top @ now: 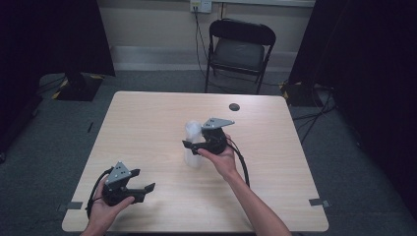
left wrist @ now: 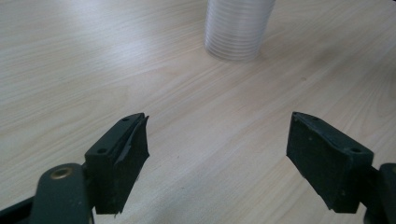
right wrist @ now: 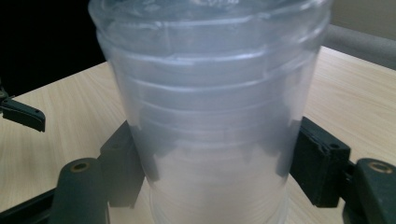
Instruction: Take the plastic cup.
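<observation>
Left gripper (top: 147,188): you hold it low at the near left of the pale wooden table (top: 147,128), jaws spread wide with nothing between them.
Right gripper (top: 189,146): your jaws sit on either side of the stack of clear ribbed plastic cups (right wrist: 210,116), pads against its walls.
Cup stack: upright at mid-table, well apart from your left gripper.
Black folding chair (top: 239,49): beyond the far edge.
</observation>
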A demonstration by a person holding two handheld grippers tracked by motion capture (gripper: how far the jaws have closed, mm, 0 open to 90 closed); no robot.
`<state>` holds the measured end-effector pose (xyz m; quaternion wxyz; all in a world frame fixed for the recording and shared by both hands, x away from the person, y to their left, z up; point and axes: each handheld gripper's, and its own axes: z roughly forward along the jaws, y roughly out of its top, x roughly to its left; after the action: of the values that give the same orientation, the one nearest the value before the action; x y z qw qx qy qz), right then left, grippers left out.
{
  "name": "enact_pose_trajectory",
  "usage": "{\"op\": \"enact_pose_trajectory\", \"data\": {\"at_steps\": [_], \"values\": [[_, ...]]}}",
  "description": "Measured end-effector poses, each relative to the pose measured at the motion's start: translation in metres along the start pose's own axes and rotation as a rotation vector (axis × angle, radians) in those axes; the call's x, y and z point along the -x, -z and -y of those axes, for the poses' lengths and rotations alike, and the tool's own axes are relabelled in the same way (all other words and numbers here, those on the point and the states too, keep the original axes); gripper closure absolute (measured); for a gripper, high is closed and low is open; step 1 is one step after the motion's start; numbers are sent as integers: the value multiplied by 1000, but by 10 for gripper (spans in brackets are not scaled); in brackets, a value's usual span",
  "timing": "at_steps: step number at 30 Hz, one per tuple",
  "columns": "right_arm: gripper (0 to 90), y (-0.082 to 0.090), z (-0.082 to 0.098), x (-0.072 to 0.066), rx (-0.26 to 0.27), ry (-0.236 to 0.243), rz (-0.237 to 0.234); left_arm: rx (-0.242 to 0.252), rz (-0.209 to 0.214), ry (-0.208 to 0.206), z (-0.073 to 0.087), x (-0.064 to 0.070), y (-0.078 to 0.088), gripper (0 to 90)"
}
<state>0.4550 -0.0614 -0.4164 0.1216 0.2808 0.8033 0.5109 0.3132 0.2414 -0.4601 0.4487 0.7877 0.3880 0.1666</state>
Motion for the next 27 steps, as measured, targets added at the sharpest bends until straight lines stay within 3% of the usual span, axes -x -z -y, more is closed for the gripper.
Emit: {"op": "enact_pose_trajectory", "data": {"at_steps": [14, 27], "values": [[310, -1, -3, -4, 15, 32, 24, -3, -3, 7, 0, -1, 0, 209], [268, 0, -7, -3, 33, 14, 24, -6, -3, 7, 1, -1, 0, 209]]}}
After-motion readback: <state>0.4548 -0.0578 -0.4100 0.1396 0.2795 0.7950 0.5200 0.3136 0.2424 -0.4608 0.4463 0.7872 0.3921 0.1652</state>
